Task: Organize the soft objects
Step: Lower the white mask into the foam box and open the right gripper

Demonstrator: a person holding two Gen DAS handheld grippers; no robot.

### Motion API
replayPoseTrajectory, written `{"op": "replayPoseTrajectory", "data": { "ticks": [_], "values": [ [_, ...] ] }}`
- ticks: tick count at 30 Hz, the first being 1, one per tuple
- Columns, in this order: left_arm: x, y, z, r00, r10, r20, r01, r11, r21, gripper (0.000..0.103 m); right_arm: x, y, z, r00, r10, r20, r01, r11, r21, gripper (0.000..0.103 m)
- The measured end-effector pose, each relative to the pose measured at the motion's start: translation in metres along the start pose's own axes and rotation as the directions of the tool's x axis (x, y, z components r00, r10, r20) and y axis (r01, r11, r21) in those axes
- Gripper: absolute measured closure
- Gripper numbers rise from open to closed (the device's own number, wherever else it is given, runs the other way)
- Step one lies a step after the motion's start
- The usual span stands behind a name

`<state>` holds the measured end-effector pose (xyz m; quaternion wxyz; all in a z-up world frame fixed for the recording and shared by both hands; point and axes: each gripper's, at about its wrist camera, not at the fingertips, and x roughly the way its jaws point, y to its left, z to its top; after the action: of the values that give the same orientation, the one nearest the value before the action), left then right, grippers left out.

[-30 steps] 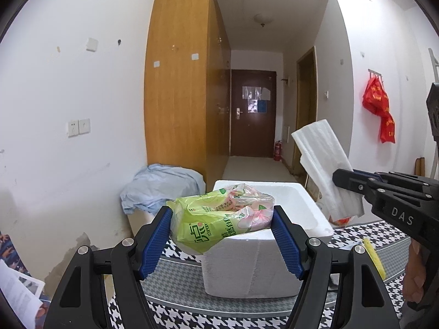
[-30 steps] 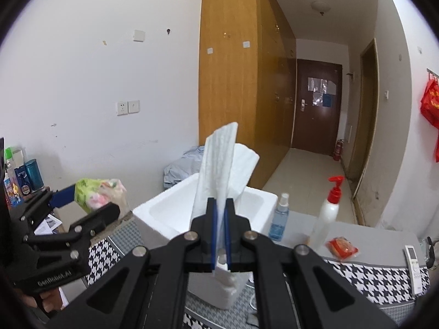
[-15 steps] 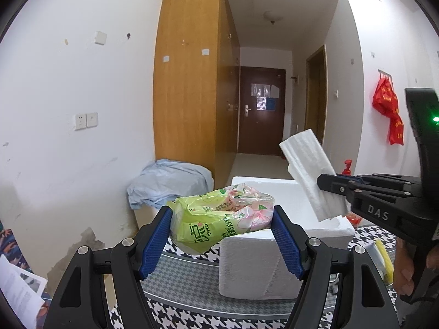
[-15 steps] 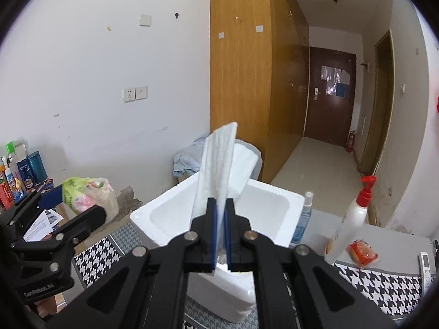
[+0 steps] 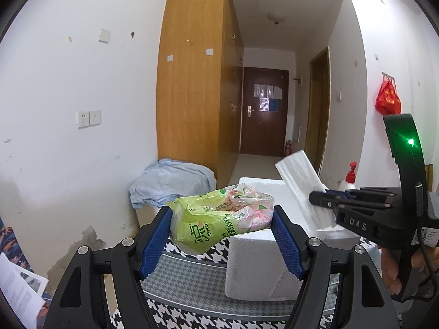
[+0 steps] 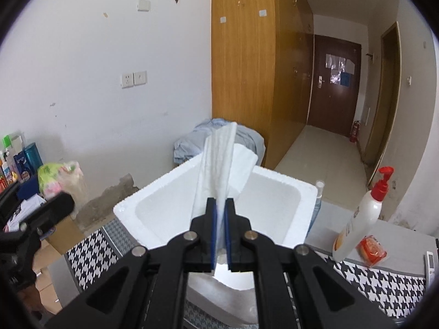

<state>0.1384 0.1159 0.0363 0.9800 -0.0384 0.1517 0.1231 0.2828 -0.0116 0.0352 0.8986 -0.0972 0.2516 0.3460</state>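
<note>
My left gripper is shut on a green and pink tissue pack and holds it in the air, left of the white foam box. My right gripper is shut on a white folded cloth and holds it over the open foam box, whose inside looks bare. In the left wrist view the right gripper and the cloth hang above the box's right rim. In the right wrist view the tissue pack and the left gripper show at far left.
The box stands on a houndstooth mat. A red-pump lotion bottle, a small spray bottle, an orange packet and a remote sit right of the box. A blue cloth heap lies behind. Bottles stand far left.
Both grippers have swung toward the box and tilted down. The cloth now hangs lower, over the box opening. Both grips are unchanged.
</note>
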Motion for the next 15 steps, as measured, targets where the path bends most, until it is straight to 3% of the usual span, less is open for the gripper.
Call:
{"op": "replayPoseTrajectory", "data": {
  "ticks": [2,3,4,6,9,15],
  "values": [
    [0.000,0.001,0.001,1.000,0.000,0.003,0.000,1.000,-0.004,0.029,0.000,0.000,0.000,1.000,0.004,-0.013,-0.004,1.000,0.004,0.079],
    [0.000,0.000,0.001,1.000,0.000,0.003,0.000,1.000,-0.004,0.029,-0.001,-0.001,0.000,1.000,0.002,-0.008,-0.002,1.000,0.011,0.064],
    [0.000,-0.001,0.000,1.000,-0.001,0.003,0.001,1.000,-0.003,0.029,-0.003,-0.001,0.000,1.000,0.003,-0.002,-0.003,1.000,0.012,0.040],
    [0.000,-0.001,-0.001,1.000,0.000,0.004,0.000,1.000,0.000,0.029,-0.007,0.002,0.000,1.000,0.001,0.023,-0.001,1.000,0.006,0.017],
    [0.001,0.002,0.000,1.000,0.005,0.001,-0.005,1.000,-0.005,0.029,-0.019,0.006,-0.002,0.997,-0.014,0.071,0.014,1.000,-0.004,0.017],
    [-0.001,0.001,0.002,1.000,0.001,0.011,-0.001,1.000,-0.003,0.029,-0.024,0.007,-0.004,0.997,-0.017,0.069,0.017,1.000,-0.009,0.017]
  ]
}}
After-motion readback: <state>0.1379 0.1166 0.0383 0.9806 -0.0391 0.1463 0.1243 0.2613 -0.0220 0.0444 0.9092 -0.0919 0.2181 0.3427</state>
